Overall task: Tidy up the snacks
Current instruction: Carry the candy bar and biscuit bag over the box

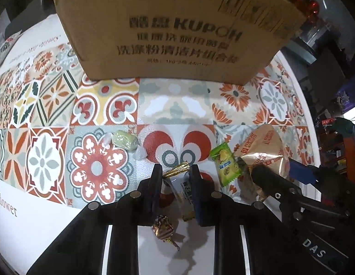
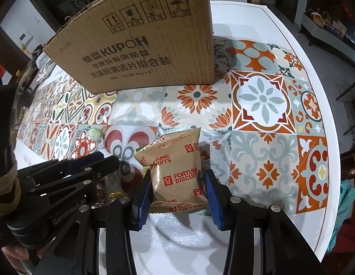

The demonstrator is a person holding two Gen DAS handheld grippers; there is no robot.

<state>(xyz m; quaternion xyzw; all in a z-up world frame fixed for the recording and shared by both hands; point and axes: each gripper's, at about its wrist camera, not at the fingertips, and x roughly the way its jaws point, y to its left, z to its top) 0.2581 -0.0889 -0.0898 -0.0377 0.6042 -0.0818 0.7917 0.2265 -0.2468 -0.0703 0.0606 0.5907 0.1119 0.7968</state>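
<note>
Evidently readying drop-offs into the cardboard box (image 2: 140,39) just beyond, the right gripper (image 2: 177,183) clamps the biscuit packet (image 2: 177,171) while the left gripper (image 1: 176,181) pinches a white snack bar (image 1: 182,190).

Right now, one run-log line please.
left gripper: shut on white bar | right gripper: shut on biscuit pack | box: behind

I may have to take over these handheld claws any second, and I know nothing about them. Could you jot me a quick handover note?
Left claw: closed on a white snack bar.
Right claw: gripping the Fortune Biscuits pack.
On the table: a green candy, lime sachet, gold-wrapped sweet.
Cardboard box stands behind them; its inside is hidden.
Left: all five snacks.
</note>
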